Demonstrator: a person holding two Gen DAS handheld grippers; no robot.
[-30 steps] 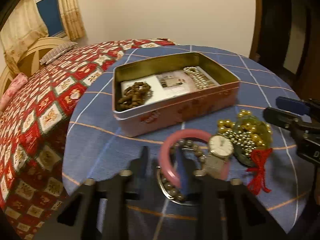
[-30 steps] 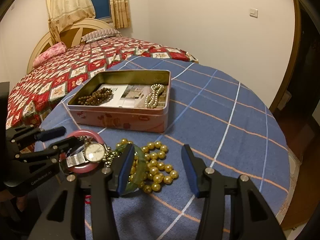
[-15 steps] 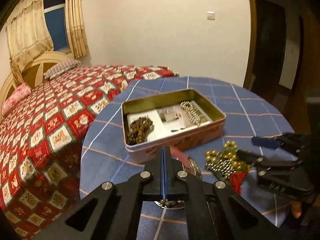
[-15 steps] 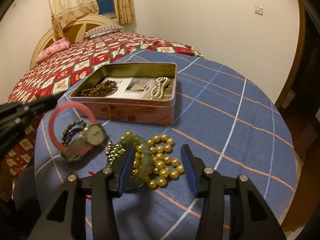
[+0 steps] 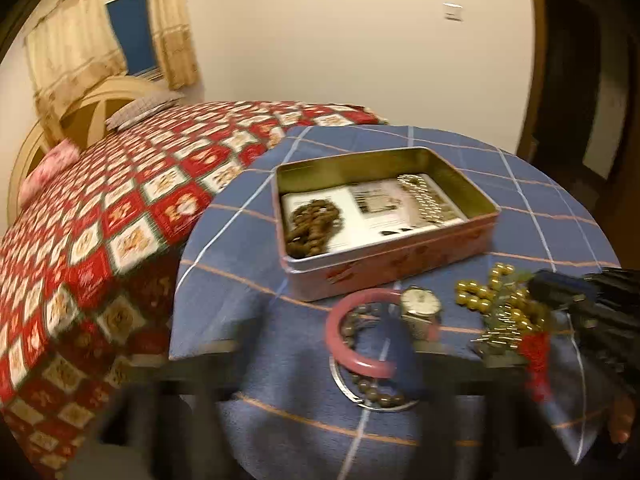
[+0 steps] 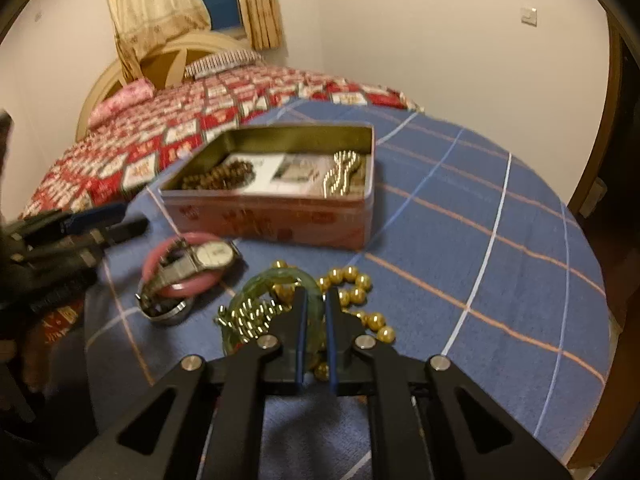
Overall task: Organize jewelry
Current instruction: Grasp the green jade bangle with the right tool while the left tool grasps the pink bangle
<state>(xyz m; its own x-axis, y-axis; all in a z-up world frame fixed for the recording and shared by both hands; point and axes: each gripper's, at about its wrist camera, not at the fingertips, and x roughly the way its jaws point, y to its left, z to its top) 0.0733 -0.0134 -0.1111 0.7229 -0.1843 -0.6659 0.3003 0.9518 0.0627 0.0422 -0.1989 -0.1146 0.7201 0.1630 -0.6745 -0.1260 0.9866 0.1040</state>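
A pink tin point(image 5: 396, 256) point(image 6: 272, 220) on the blue table holds brown beads point(image 5: 310, 226) and a pearl strand point(image 6: 344, 172). In front lie a pink bangle point(image 5: 362, 360) point(image 6: 192, 286), a wristwatch point(image 5: 420, 304) point(image 6: 214, 256), a green bangle point(image 6: 272, 280) and gold beads point(image 6: 352, 284). My right gripper point(image 6: 314, 300) is shut on the green bangle's rim. My left gripper point(image 6: 128, 218) hovers left of the pink bangle; it is motion-blurred in its own view, fingers apart by a narrow gap in the right wrist view.
The round table with a blue checked cloth point(image 6: 480, 240) stands against a bed with a red patterned quilt point(image 5: 120, 220). A red tassel point(image 5: 538, 356) lies by the green bangle. A dark doorway is at the right.
My right gripper has closed onto the green bangle. My left gripper, shut half a second ago, has let the pink bangle down onto the table and moved off to the left.
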